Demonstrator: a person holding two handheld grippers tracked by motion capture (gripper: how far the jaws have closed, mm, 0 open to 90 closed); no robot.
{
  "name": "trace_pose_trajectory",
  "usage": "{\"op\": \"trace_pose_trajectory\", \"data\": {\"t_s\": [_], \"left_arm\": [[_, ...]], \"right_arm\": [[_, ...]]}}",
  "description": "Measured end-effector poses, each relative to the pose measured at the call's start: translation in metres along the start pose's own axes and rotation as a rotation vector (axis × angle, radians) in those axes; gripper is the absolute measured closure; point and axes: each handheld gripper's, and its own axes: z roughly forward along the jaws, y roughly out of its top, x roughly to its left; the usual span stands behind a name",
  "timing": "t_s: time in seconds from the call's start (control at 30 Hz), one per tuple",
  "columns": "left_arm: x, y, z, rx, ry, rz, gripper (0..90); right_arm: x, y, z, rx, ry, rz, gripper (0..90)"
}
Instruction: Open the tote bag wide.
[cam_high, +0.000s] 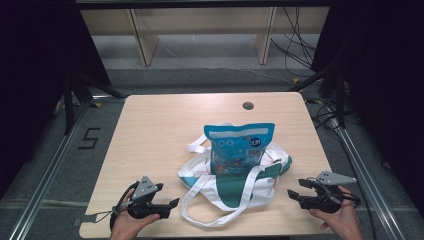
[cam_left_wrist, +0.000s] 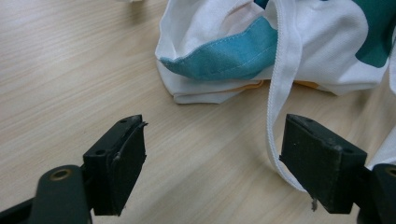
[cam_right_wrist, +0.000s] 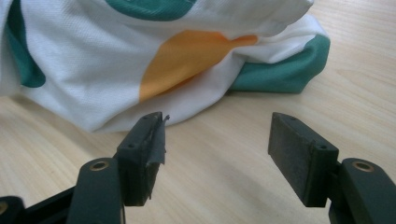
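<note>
A white tote bag (cam_high: 226, 194) with green patches lies on the wooden table (cam_high: 160, 130), near the front. A blue snack bag (cam_high: 239, 147) stands upright in its mouth. One white strap (cam_high: 212, 220) loops toward the front edge. My left gripper (cam_high: 170, 209) rests at the bag's left, open, its jaws pointing at the bag. In the left gripper view the left gripper (cam_left_wrist: 212, 158) is empty, and the strap (cam_left_wrist: 280, 70) runs down beside its right jaw. My right gripper (cam_high: 296, 188) is open at the bag's right; the right gripper (cam_right_wrist: 217, 149) faces the tote bag (cam_right_wrist: 93, 60), short of the cloth.
A round cable hole (cam_high: 248, 105) sits near the table's far edge. Beyond the table stand a wooden shelf frame (cam_high: 145, 45) and loose cables (cam_high: 295, 45) on the floor. Metal rails (cam_high: 45, 180) run along both sides. Bare tabletop lies left of and behind the bag.
</note>
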Motion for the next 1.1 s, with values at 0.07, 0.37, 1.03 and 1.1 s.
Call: {"op": "trace_pose_trajectory", "data": {"t_s": [0.07, 0.37, 1.03, 1.1], "left_arm": [[0.001, -0.002, -0.002, 0.005, 0.004, 0.013, 21.2], [0.000, -0.013, 0.002, 0.038, 0.010, -0.009, 16.0], [-0.014, -0.021, 0.004, 0.066, 0.016, 0.038, 16.0], [-0.012, -0.020, 0.002, 0.091, 0.020, 0.056, 16.0]], "right_arm": [[-0.001, -0.001, 0.001, -0.014, 0.012, -0.041, 36.7], [0.014, -0.012, -0.001, 0.028, 0.052, -0.010, 34.2], [0.024, -0.035, -0.007, 0.095, 0.038, -0.032, 33.4], [0.025, -0.035, -0.007, 0.104, 0.035, -0.021, 33.4]]}}
